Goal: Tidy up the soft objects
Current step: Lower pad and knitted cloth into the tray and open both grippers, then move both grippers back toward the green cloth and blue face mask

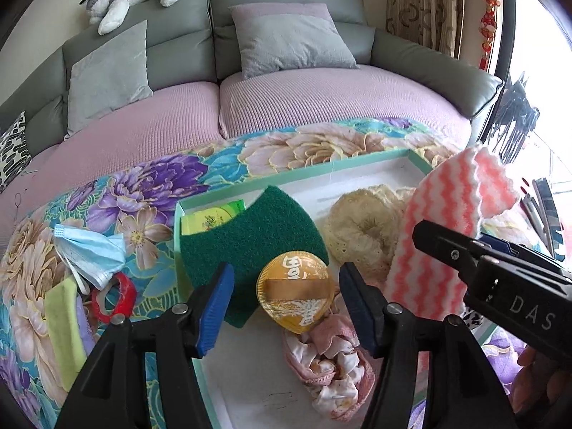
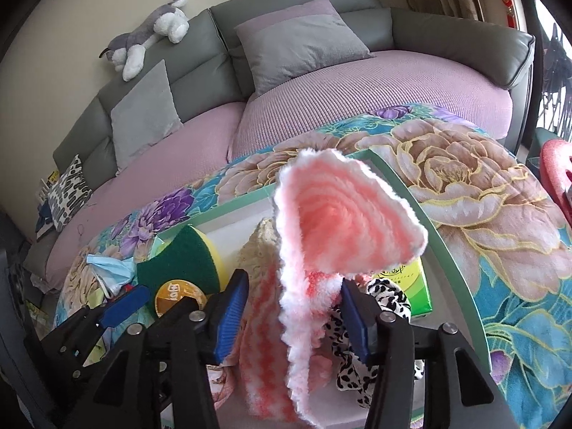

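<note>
Cloth: pink wavy cloth (image 2: 321, 250) stands between apart right gripper (image 2: 293, 318) pads, over tray (image 1: 416, 160) for drop.
L gripper (image 1: 284, 307): apart, empty, gold lid (image 1: 296, 291) at 12 o'clock.

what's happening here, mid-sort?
A person with a gripper in each hand is sorting soft items into a shallow green-rimmed box on a floral blanket. The right gripper stands open around a pink wavy-striped cloth over the box. The left gripper hovers open over a gold round tin beside a green scouring sponge. A blue face mask lies outside the box.
</note>
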The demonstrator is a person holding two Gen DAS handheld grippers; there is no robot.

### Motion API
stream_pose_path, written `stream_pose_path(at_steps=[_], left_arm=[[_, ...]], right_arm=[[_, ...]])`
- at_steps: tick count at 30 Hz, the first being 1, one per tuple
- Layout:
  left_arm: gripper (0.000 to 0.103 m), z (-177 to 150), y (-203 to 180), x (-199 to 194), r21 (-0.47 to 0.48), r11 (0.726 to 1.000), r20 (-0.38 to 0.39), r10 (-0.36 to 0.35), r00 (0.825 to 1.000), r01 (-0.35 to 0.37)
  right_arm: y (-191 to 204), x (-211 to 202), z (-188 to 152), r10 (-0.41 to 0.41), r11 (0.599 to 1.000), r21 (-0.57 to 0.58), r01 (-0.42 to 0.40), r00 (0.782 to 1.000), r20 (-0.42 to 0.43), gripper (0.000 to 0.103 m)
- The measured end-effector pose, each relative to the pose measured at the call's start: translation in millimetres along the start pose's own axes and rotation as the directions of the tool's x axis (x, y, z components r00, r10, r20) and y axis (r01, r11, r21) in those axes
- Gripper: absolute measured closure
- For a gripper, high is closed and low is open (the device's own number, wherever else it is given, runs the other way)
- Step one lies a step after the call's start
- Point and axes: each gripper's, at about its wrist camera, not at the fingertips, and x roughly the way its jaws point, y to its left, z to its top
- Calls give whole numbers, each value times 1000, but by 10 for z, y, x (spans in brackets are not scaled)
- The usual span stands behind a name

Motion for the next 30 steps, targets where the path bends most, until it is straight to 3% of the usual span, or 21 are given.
stream_pose_path(at_steps=[3,7,12,16,22,30], left_arm=[[38,34,45,-114,-11,1000,31,6,1000,-6],[21,60,129,-210,-31,999,53,31,998,-30],[14,75,282,-270,-89,995,76,48,996,-41],[6,59,436,-290,-148,987,86,79,993,-66],[5,3,731,-321,-250,960,87,148,985,-122],[5,-110,1094,-358,-350,915,70,240,968,-201]], right_arm=[[37,-143,37,-2,1000,-11,2,999,33,42],[76,-298,69,-36,999,-29,38,997,65,37],[97,-372,80,-94,993,-59,99,993,73,32],[99,-353,75,-128,988,-82,133,990,65,20],[137,-262,34,-227,962,-147,232,973,51,0],[117,-186,0,-244,959,-148,243,970,14,0]])
